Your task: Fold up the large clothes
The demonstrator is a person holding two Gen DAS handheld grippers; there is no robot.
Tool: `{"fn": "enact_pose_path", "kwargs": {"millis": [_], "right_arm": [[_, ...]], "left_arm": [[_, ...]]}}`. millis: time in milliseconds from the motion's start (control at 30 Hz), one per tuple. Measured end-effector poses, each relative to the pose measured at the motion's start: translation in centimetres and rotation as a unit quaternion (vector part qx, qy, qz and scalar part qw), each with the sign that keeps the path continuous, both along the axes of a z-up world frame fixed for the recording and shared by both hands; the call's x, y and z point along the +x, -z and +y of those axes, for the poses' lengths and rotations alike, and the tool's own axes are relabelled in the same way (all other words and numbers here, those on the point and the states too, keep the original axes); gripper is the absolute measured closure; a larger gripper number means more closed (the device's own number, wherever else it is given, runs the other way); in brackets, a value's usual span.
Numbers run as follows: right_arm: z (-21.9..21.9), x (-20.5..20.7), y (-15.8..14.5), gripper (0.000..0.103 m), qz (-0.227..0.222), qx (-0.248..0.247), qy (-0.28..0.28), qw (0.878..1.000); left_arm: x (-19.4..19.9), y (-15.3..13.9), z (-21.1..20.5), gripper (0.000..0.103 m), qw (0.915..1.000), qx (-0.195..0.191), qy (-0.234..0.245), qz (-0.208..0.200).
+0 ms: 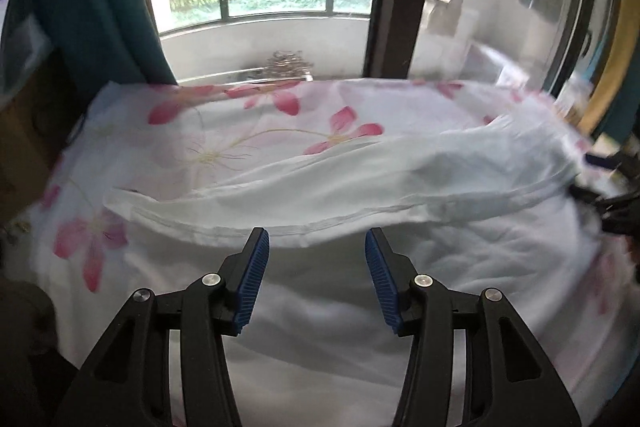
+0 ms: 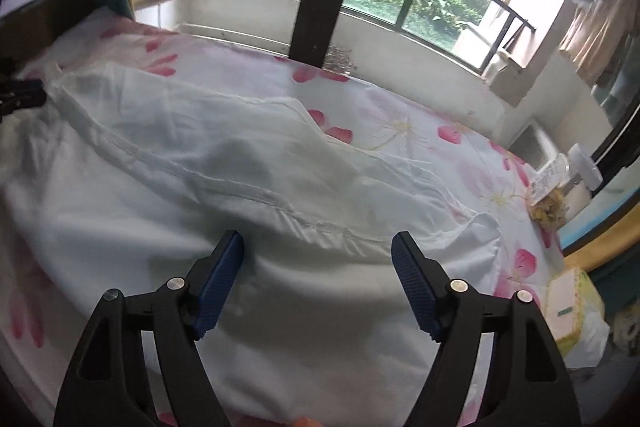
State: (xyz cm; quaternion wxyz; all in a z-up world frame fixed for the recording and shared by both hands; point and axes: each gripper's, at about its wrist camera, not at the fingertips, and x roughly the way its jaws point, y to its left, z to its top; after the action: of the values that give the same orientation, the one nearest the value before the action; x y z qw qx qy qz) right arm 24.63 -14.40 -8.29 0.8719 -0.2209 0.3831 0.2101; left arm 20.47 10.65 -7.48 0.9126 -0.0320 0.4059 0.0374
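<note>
The thin white cloth garment (image 1: 340, 183) lies spread on the pink-flowered bed sheet (image 1: 224, 131), its hemmed edge running left to right just beyond both grippers. The left gripper (image 1: 316, 247) and right gripper (image 2: 318, 247) stand wide, empty.

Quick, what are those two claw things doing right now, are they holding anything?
Left gripper: open, holding nothing; the white garment lies just beyond it.
Right gripper: open, holding nothing, above the same garment.
</note>
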Motion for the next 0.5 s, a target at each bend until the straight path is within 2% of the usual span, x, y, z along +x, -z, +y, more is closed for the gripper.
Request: {"fn": "enact_pose_path", "kwargs": {"millis": [100, 233, 300, 333, 367, 400, 467, 500], "right_arm": [[-0.1, 0.3, -0.4, 0.027, -0.006, 0.002, 0.004, 1.0], [0.2, 1.2, -1.7, 0.027, -0.032, 0.009, 0.012, 0.999], [0.3, 1.6, -2.2, 0.027, -0.038, 0.016, 0.01, 0.999], [0.4, 1.8, -2.4, 0.027, -0.038, 0.025, 0.006, 0.999], [0.4, 2.0, -2.5, 0.027, -0.037, 0.031, 0.004, 0.999], [0.5, 2.1, -2.6, 0.028, -0.037, 0.036, 0.002, 0.999], [0.8, 2.2, -2.9, 0.045, -0.04, 0.045, -0.007, 0.998], [1.0, 2.3, -2.9, 0.062, -0.038, 0.046, -0.009, 0.998]], "left_arm": [[0.5, 0.4, 0.6, 0.05, 1.0, 0.004, 0.002, 0.008], [0.5, -0.5, 0.4, 0.05, 0.9991, 0.033, 0.019, -0.017], [0.7, -1.0, 0.3, 0.062, 0.9986, 0.033, 0.034, -0.025], [1.0, -1.1, 0.3, 0.079, 0.9985, 0.031, 0.04, -0.022], [1.2, -1.0, 0.3, 0.09, 0.9984, 0.03, 0.043, -0.021], [1.4, -0.9, 0.2, 0.092, 0.9983, 0.029, 0.046, -0.022], [1.6, -1.1, 0.3, 0.099, 0.998, 0.026, 0.05, -0.028], [1.7, -1.1, 0.4, 0.1, 0.998, 0.023, 0.051, -0.031]]}}
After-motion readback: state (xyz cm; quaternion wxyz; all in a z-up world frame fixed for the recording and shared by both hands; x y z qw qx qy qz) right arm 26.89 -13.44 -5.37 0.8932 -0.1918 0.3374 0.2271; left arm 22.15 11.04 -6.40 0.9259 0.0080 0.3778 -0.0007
